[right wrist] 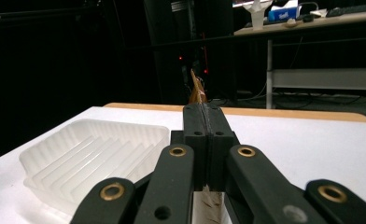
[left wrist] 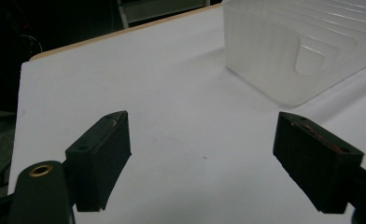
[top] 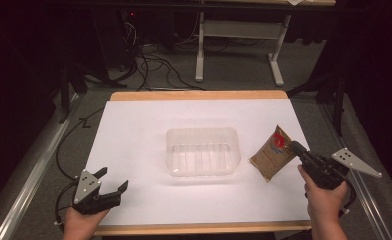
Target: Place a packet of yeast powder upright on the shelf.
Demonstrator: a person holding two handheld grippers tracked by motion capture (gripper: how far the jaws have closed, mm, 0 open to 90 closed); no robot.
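my right claw is clamped on the brown snack packet, just right of the clear plastic tray; my left claw waits apart.

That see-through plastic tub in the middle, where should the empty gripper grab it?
Grab the tub by its near left wall, coming from the left, where the open left gripper waits. That wall has a cut-out notch and a thin rim, so one finger could go inside and one outside. The tub looks empty and open-topped.
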